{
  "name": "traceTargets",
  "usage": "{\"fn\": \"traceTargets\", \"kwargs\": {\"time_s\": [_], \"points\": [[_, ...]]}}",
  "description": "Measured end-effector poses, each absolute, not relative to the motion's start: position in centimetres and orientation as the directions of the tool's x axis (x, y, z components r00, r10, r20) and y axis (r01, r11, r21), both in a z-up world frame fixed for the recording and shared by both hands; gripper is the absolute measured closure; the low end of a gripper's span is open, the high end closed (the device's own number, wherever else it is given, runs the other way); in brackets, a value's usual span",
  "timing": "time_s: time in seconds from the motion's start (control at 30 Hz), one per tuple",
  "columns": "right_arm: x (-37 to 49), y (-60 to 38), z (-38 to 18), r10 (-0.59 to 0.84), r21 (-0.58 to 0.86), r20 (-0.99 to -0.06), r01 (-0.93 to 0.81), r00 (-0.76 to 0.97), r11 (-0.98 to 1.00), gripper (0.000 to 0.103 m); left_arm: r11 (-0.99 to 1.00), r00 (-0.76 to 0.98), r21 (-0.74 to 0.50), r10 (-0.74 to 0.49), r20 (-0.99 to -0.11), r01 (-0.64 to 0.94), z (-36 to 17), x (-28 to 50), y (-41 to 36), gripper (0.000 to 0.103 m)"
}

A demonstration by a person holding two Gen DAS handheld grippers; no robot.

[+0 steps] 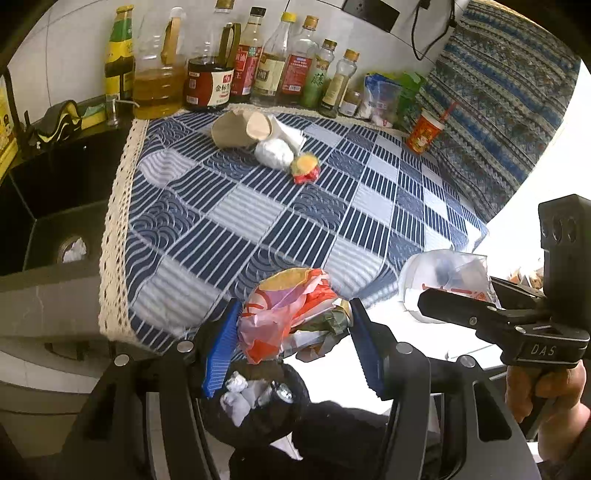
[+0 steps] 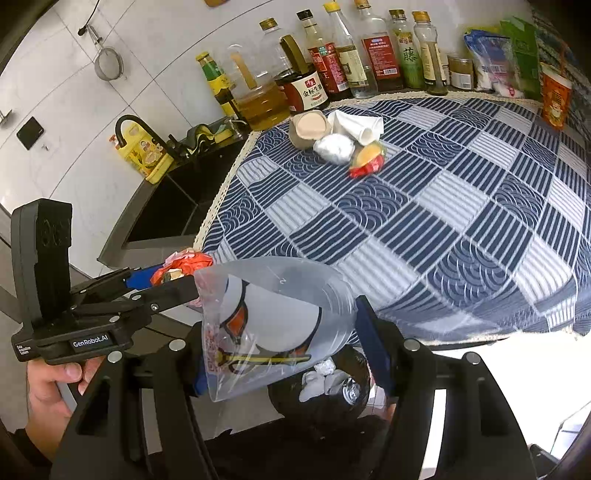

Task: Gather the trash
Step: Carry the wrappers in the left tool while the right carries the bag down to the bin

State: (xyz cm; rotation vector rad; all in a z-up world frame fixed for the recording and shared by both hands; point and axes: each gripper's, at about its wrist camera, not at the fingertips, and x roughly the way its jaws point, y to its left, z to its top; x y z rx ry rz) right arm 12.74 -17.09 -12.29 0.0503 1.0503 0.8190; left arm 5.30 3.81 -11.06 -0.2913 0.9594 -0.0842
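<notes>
Angling downward over the bin [image 1: 255, 398], both tools grip trash side by side.

The small print on the labels of the bottles [image 1: 243, 70] along the top of the left wrist view cannot be read. The top of the tallest bottle [image 1: 224, 22] is cut off by the upper edge. The black bin [image 2: 321, 384] at the lower middle of the right wrist view is largely hidden behind the clear plastic bag [image 2: 266, 332]. In the left wrist view the lower part of the crumpled wrapper [image 1: 284, 314] is covered by blue pads [image 1: 221, 347]. The sink [image 1: 44, 221] is cropped at the left edge.
</notes>
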Motion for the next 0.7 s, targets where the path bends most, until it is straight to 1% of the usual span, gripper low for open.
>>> {"fn": "traceTargets", "kwargs": {"time_s": [0.37, 0.7], "points": [[6.7, -16.7, -14.2, 0.576, 0.414, -0.783, -0.494, 0.235, 0.764, 0.038, 0.947, 0.495, -0.321, -0.277, -0.823, -0.004, -14.3, 1.9, 4.7, 0.047], [3.9, -15.7, -17.3, 0.556, 0.444, -0.814, -0.435, 0.170, 0.783, 0.038, 0.939, 0.429, -0.344, -0.307, -0.850, -0.008, -17.6, 0.7, 5.6, 0.047]]}}
